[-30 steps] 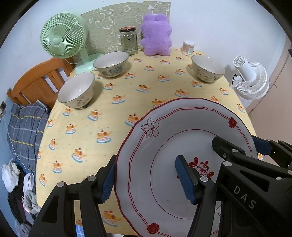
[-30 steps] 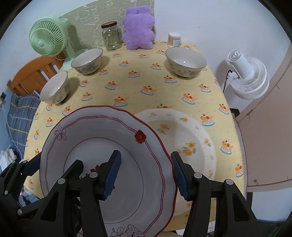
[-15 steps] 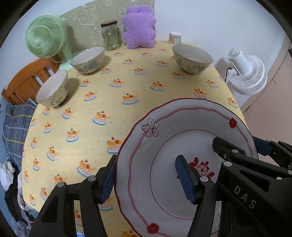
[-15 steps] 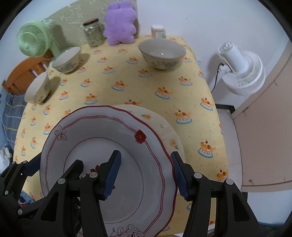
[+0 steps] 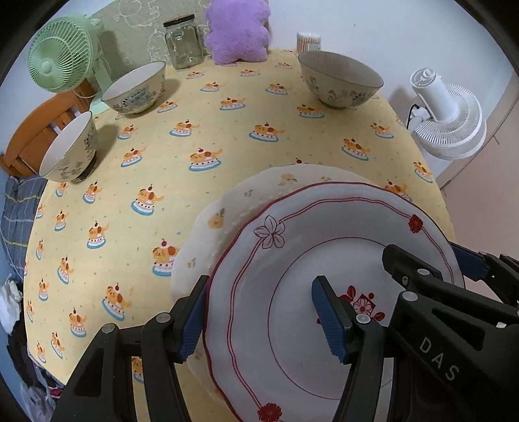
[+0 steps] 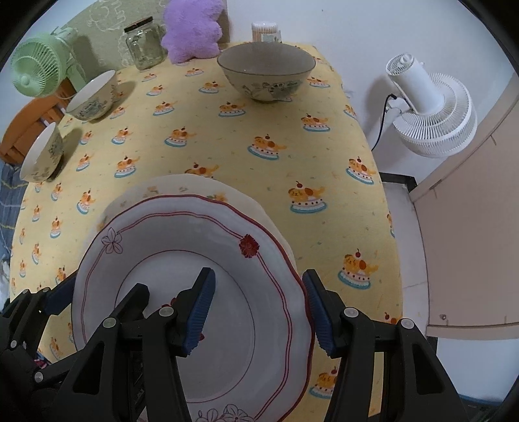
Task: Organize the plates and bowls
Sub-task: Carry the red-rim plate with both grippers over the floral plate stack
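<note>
A white plate with a red rim and flowers is held between both grippers. My left gripper is shut on its left edge, my right gripper is shut on its right edge. Under it a cream plate with orange flowers lies on the yellow tablecloth and is mostly covered. Three bowls stand on the table: one at the far right, two at the left.
A green fan, a glass jar, a purple plush and a small cup line the table's far edge. A white fan stands on the floor right of the table. A wooden chair is at the left.
Both grippers carried the red-rimmed plate to the right and forward over the cream plate, which has come into the left wrist view. The grip has not changed.
</note>
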Demonstrator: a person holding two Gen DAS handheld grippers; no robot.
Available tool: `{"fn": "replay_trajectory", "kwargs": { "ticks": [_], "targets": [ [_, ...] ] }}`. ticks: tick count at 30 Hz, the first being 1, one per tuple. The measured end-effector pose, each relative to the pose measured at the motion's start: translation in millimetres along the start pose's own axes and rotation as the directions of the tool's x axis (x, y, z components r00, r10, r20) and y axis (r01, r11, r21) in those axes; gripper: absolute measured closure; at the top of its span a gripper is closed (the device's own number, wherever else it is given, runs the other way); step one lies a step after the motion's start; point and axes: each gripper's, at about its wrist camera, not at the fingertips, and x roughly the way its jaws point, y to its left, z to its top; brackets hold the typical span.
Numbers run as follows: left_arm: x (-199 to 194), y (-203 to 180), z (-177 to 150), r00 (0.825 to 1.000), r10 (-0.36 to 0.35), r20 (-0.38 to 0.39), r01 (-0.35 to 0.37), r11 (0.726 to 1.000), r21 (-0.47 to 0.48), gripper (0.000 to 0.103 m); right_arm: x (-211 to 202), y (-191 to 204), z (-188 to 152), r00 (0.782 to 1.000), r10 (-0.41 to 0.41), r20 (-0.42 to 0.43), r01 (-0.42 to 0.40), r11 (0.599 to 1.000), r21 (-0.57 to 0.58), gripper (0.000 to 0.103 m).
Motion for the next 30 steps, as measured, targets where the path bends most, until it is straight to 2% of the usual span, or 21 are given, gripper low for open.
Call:
{"fn": "replay_trajectory", "kwargs": {
  "ticks": [10, 17, 20, 22, 24, 26, 30],
  "targets": [
    [6, -10, 8, 0.999, 0.050, -0.007, -0.050, 0.998, 0.037, 0.039, 10, -5, 6, 1.000, -0.003, -0.010, 0.003, 1.000, 0.013, 0.044],
    [7, -9, 10, 0.998, 0.059, -0.009, -0.059, 0.998, 0.036, 0.038, 6, -9, 4, 1.000, 0.019, -0.006, -0.019, 0.999, 0.030, 0.044],
    [8, -10, 10, 0.996, 0.092, -0.013, -0.091, 0.995, 0.042, 0.039, 0, -13, 0, 1.000, 0.009, 0.005, -0.009, 1.000, 0.029, 0.045],
    [8, -10, 9, 0.995, 0.103, -0.009, -0.102, 0.994, 0.050, 0.039, -4, -17, -4, 1.000, 0.010, 0.009, -0.010, 0.999, 0.037, 0.051],
    [8, -8, 9, 0.995, 0.096, -0.012, -0.096, 0.995, 0.032, 0.039, -5, -19, -7, 1.000, 0.007, -0.005, -0.007, 0.999, 0.033, 0.064],
    [8, -7, 10, 0.995, 0.097, -0.013, -0.097, 0.995, 0.028, 0.039, -2, -20, -11, 0.999, 0.028, -0.023, -0.027, 0.999, 0.035, 0.070],
    [8, -6, 9, 0.995, 0.102, -0.012, -0.101, 0.995, 0.023, 0.039, -4, -16, -12, 1.000, 0.024, -0.012, -0.024, 1.000, 0.013, 0.075]
  ]
}}
